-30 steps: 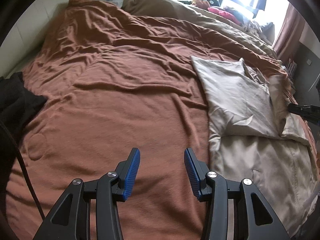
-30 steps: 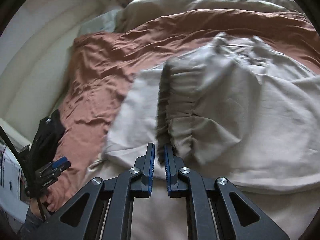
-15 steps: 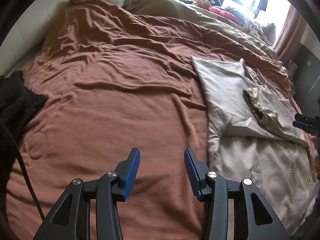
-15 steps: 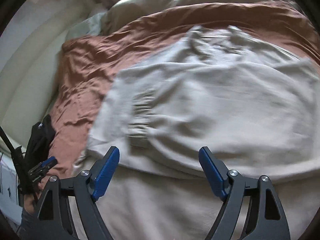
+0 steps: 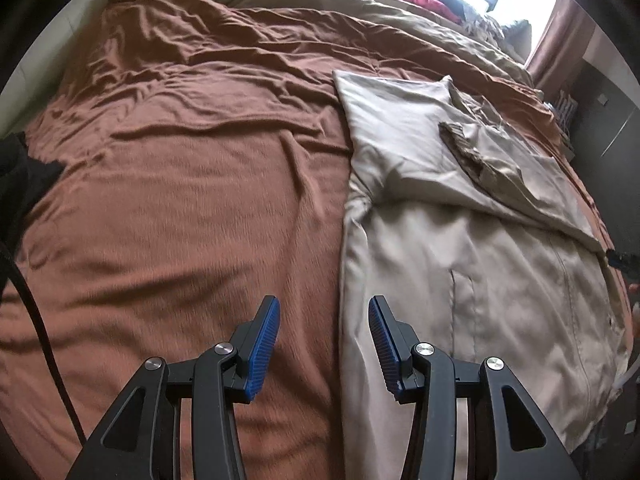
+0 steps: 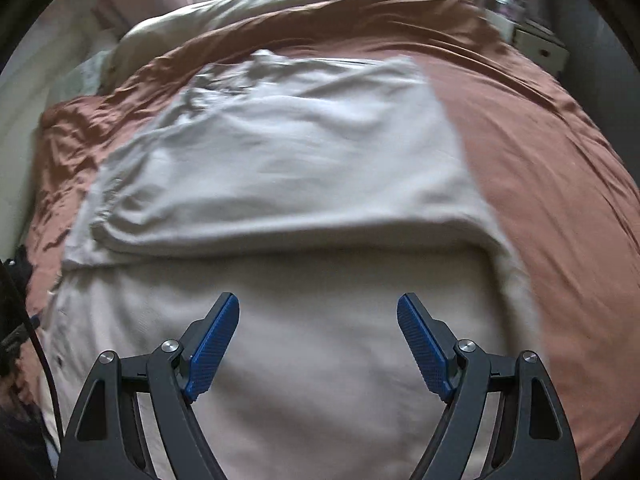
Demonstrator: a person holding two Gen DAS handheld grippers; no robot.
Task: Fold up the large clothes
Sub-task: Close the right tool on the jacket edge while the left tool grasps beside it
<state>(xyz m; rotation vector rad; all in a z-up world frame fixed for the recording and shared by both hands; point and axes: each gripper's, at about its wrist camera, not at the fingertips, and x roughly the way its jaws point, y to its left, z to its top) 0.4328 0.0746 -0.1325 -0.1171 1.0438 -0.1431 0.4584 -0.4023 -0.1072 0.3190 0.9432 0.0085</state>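
We judge the large beige cloth garment (image 5: 460, 264) light, limp and slippery — best pinched at its hem; left gripper (image 5: 323, 334) and right gripper (image 6: 318, 340) both gape, empty.

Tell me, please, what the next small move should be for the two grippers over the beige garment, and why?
Probably bring the left gripper right onto the beige garment's near long edge and close on it. Both grippers are open and hold nothing; the right gripper hovers over the cloth. One part is already folded across, while the left side lies flat on the brown blanket.
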